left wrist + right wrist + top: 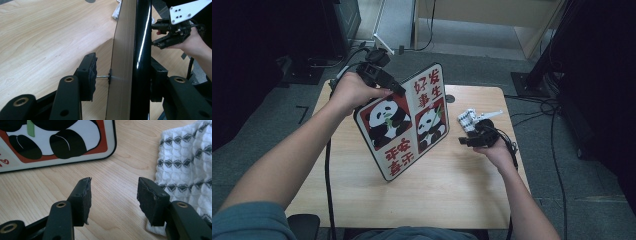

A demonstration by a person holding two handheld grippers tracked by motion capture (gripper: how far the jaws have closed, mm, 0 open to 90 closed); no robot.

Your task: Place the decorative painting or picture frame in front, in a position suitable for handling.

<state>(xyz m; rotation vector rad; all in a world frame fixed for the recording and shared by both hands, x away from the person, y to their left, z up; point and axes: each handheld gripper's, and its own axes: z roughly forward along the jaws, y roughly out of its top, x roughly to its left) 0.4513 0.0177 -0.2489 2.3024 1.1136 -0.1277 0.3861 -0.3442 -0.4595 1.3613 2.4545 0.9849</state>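
Note:
A board (404, 127) printed with two pandas and red characters stands tilted on one lower corner on the wooden table (437, 195). My left gripper (393, 89) is at its upper left edge. In the left gripper view the board's edge (125, 37) runs between the jaws of the left gripper (122, 73); the left pad (87, 75) stands clear of the brown back, and the right pad lies by the black front. My right gripper (469, 139) is open and low over the table, right of the board, with nothing between its jaws (113, 195). A white patterned cloth (185, 162) lies beside its right jaw.
The cloth (468, 119) sits near the table's right side. A round hole (450, 98) is in the tabletop behind the board. Cables (537, 107) and dark stands lie on the floor around the table. The right gripper (155, 35) shows beyond the board.

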